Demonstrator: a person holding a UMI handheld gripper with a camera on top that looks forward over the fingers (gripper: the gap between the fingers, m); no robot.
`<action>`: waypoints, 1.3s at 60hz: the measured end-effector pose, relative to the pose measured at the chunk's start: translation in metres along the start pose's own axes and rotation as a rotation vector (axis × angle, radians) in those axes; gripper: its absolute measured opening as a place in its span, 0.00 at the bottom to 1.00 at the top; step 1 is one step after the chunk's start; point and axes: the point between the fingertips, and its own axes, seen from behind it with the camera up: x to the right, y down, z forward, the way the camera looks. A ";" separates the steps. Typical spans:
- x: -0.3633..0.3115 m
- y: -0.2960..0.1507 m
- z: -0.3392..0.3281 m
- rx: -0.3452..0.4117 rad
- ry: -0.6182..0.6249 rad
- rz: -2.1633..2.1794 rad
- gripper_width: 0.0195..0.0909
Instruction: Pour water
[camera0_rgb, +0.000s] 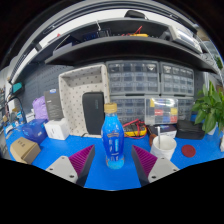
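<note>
A blue plastic bottle (114, 139) with an orange cap and a blue label stands upright on the blue table (112, 177). It stands between my gripper's (113, 163) two fingers, near their tips, with a gap at each side. The magenta pads (84, 160) face the bottle from left and right and do not touch it. A white cup (163, 145) sits on the table to the right, just beyond the right finger.
A white box (57, 128) and a cardboard box (24, 150) sit at the left. A green plant (210, 110) stands at the right. Drawer cabinets (150, 80) and a perforated panel (84, 98) line the back. A small bowl (189, 152) lies right of the cup.
</note>
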 end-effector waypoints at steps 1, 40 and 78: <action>-0.006 0.004 0.012 0.001 0.005 0.003 0.79; -0.032 0.005 0.145 0.111 0.038 -0.042 0.17; -0.028 -0.039 0.106 0.049 -0.104 1.084 0.17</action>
